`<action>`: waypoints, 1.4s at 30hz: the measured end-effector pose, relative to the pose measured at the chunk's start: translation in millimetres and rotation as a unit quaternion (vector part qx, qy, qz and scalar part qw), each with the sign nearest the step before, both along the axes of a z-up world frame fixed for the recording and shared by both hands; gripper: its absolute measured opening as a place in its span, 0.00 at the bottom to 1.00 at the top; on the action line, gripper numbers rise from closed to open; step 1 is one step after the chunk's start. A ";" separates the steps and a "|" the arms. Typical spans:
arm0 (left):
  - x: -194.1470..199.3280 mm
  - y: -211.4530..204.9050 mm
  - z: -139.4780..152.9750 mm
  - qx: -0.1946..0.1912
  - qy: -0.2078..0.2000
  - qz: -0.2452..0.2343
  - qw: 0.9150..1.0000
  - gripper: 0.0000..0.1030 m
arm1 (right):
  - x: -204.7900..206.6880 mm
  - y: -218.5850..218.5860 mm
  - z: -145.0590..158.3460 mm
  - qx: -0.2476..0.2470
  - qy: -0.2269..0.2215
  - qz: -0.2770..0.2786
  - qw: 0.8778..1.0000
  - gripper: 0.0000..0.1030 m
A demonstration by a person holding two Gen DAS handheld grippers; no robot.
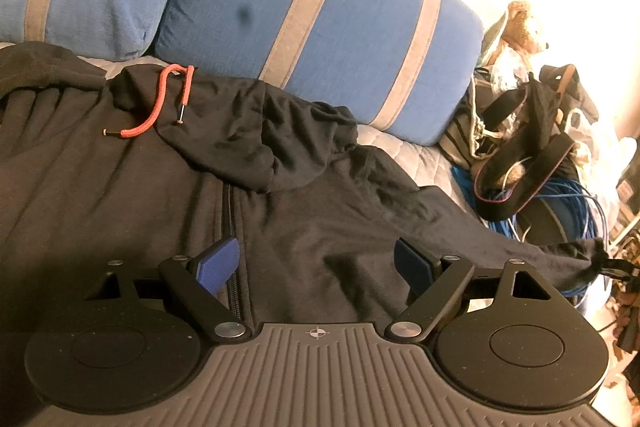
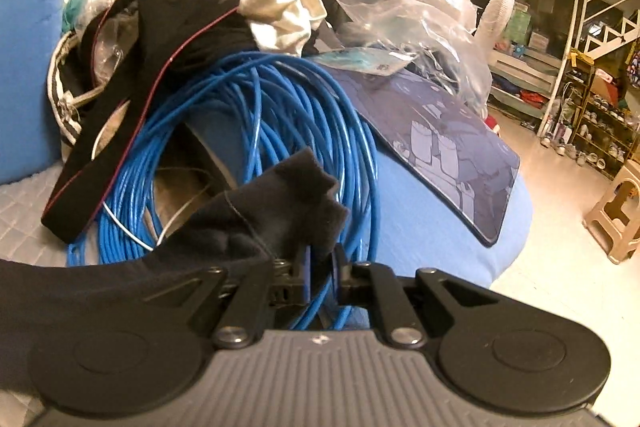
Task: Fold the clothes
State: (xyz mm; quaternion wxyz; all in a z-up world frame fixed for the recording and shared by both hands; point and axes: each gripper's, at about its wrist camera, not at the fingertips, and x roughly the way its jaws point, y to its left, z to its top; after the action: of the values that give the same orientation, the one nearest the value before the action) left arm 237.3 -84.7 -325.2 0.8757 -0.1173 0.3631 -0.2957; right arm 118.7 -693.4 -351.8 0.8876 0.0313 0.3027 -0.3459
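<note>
Blue striped cushions [image 1: 304,15] back the bed. Black zip-up hoodie [image 1: 280,211] lies unfolded; left gripper [image 1: 316,263] gapes wide, right gripper [image 2: 320,267] pinches its sleeve cuff [image 2: 288,195] lower centre.

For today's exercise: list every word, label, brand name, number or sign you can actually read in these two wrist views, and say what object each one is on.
No readable text in either view.
Packet beside the plastic bag: printed patch, too small and blurred to read.
Printed mat: drawn figures only, no legible words.
Black hoodie: no visible label or brand.
Left claw base: only a crosshair mark, no letters.
Background shelves: items too small to read.
</note>
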 end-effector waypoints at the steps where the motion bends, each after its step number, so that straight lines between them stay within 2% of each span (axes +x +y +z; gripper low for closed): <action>1: -0.1 0.1 0.0 0.000 0.000 0.000 1.000 0.83 | -0.5 0.2 -0.5 0.001 0.000 -0.004 1.000 0.34; 2: -0.2 0.3 0.1 -0.001 -0.001 0.000 1.000 0.83 | -1.4 0.3 -0.8 0.003 0.000 -0.008 1.000 0.36; 3: -0.4 0.5 0.2 -0.001 -0.001 0.000 1.000 0.83 | -3.7 0.0 -0.3 0.009 -0.003 -0.013 1.000 0.43; 4: -0.5 0.8 0.3 -0.002 -0.002 0.001 1.000 0.83 | -5.9 -0.3 0.2 0.015 -0.006 -0.017 1.000 0.54; 5: -0.6 1.1 0.6 -0.003 -0.003 0.001 1.000 0.83 | -8.4 -0.2 0.7 0.021 -0.010 -0.022 0.999 0.61; 6: -0.7 1.3 0.8 -0.004 -0.004 0.002 1.000 0.83 | -11.7 0.9 1.8 0.024 -0.014 -0.029 0.999 0.75; 7: -0.8 1.5 1.0 -0.004 -0.005 0.002 1.000 0.83 | -14.9 2.4 2.8 0.026 -0.018 -0.035 0.999 0.84; 10: -2.2 1.4 2.3 -0.004 -0.011 0.006 1.000 0.83 | -20.5 12.0 4.9 0.024 -0.022 -0.041 0.999 0.95; 12: -2.4 1.3 2.8 -0.004 -0.013 0.007 1.000 0.83 | -21.4 21.4 5.9 0.020 -0.020 -0.034 0.999 0.99; 14: -2.8 1.4 3.1 -0.004 -0.014 0.008 1.000 0.83 | -22.6 33.6 7.3 0.025 -0.025 -0.012 0.999 0.99; 18: -3.7 0.9 3.5 -0.002 -0.017 0.008 1.000 0.83 | -26.6 67.9 9.9 0.056 -0.044 0.079 0.994 0.98; 20: -4.5 1.2 4.0 -0.004 -0.020 0.008 1.000 0.83 | -27.7 89.1 11.0 0.071 -0.044 0.134 0.987 0.97; 23: -6.2 3.4 6.5 -0.014 -0.028 0.009 0.999 0.83 | -24.8 119.5 10.6 0.087 -0.032 0.213 0.973 0.86; 25: -7.3 5.2 8.4 -0.023 -0.035 0.009 0.999 0.83 | -20.5 141.6 9.0 0.090 -0.022 0.270 0.958 0.77; 28: -8.4 7.1 10.9 -0.034 -0.041 0.009 0.999 0.83 | -14.0 175.6 6.4 0.090 -0.006 0.354 0.931 0.69; 33: -6.0 3.9 9.6 -0.032 -0.029 -0.004 0.999 0.83 | 1.2 242.4 -6.6 0.034 0.027 0.480 0.876 0.60; 36: -3.9 -0.7 6.4 -0.047 -0.005 -0.039 0.998 0.83 | 17.0 278.5 -22.8 -0.007 0.058 0.521 0.851 0.55; 42: -11.4 -14.9 4.8 -0.053 0.000 -0.113 0.992 0.83 | 48.7 317.0 -55.2 -0.094 0.117 0.550 0.822 0.46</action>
State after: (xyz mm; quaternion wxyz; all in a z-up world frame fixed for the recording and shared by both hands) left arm 225.9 -99.6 -320.4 0.8290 -0.1218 0.3583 -0.4117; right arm 167.5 -376.4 -406.9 0.8868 -0.2647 0.3376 0.1719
